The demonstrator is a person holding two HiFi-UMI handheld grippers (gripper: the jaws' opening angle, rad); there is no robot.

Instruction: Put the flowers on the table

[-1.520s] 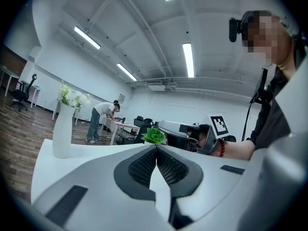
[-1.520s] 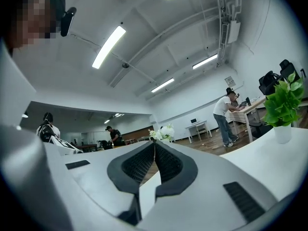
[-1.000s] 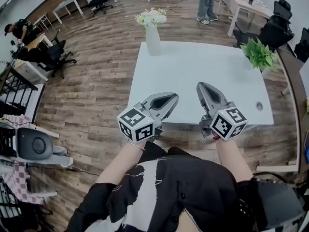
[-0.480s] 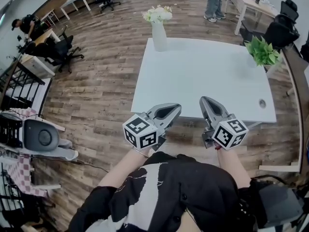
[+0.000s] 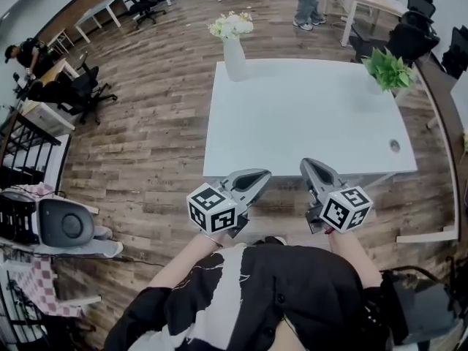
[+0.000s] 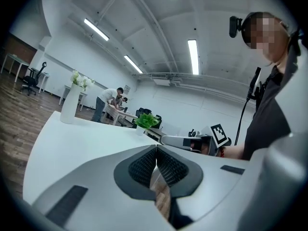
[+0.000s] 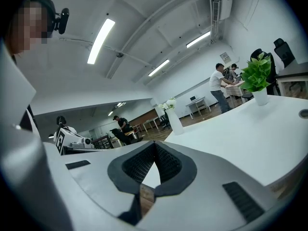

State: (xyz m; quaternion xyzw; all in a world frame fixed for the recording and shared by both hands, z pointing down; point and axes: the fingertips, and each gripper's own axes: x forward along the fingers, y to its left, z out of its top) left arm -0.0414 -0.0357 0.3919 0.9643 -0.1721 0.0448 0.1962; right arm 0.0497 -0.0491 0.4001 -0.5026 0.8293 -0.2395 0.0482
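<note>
Left gripper (image 5: 265,174) and right gripper (image 5: 307,164) are hovering side by side at the near edge of the tabletop (image 5: 307,115). Both sets of fingers (image 6: 86,186) are clenched tip to tip, grasping nothing. The flowers (image 5: 230,25) are standing in a white vase (image 5: 235,58) on the tabletop's far left corner, well apart from both grippers. A potted plant (image 5: 387,68) is sitting at its far right corner.

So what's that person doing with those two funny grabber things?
A person holds a left gripper and a right gripper, both shut and empty, at the near edge of a white table. A vase of white flowers stands on its far left corner and a green potted plant on the far right. Neither gripper touches them.
</note>
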